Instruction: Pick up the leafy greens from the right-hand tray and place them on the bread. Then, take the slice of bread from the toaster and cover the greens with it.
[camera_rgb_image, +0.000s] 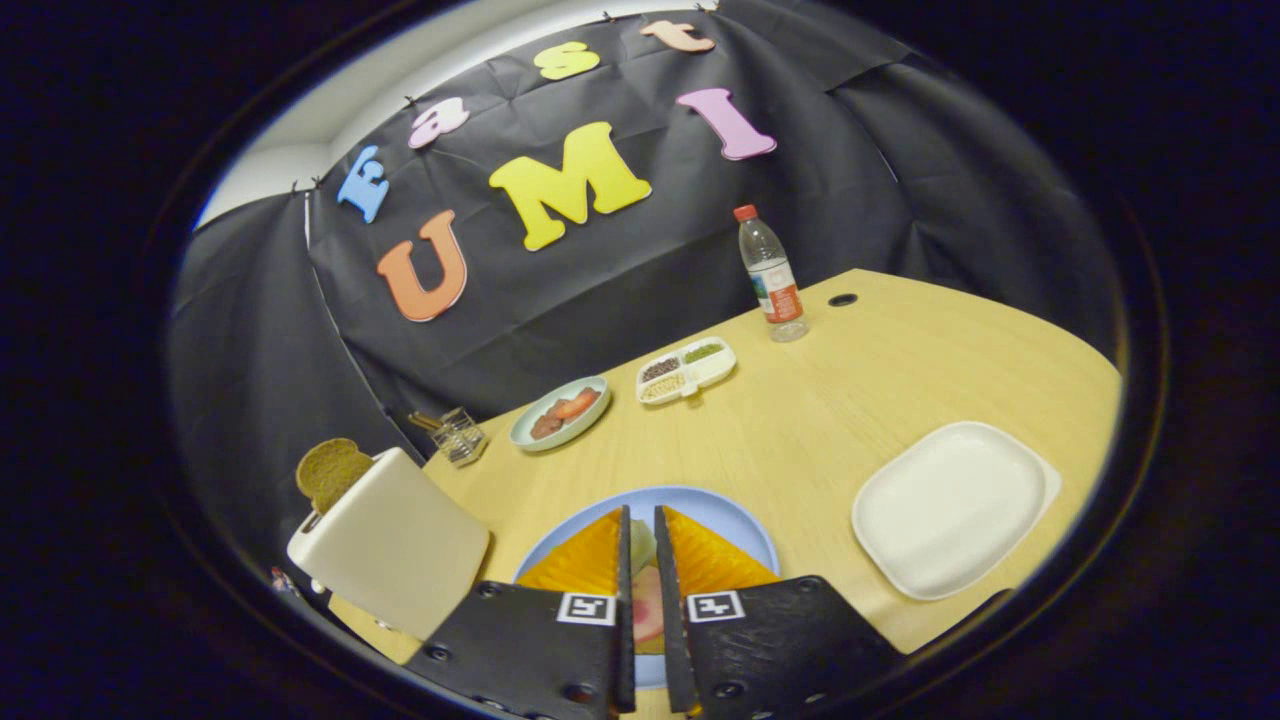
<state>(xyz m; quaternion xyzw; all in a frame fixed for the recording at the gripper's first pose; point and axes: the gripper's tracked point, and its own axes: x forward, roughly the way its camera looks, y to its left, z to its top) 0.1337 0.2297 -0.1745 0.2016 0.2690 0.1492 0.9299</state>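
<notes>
Fingers (640, 530) nearly closed, pinching greens (643, 548) over blue plate (745, 525)

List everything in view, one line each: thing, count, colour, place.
Table: one, light wood, under everything.
Toaster: one, cream, left of the fingers.
Bread slice: one, brown, standing in the toaster.
Blue plate: one, under the fingers.
White tray: one, bare, right of the plate.
Round dish: one, pale green, holding food, beyond the plate.
Divided dish: one, white, beside it.
Bottle: one, clear, red cap, far edge.
Tool: one, fingers nearly closed over pale food.
</notes>
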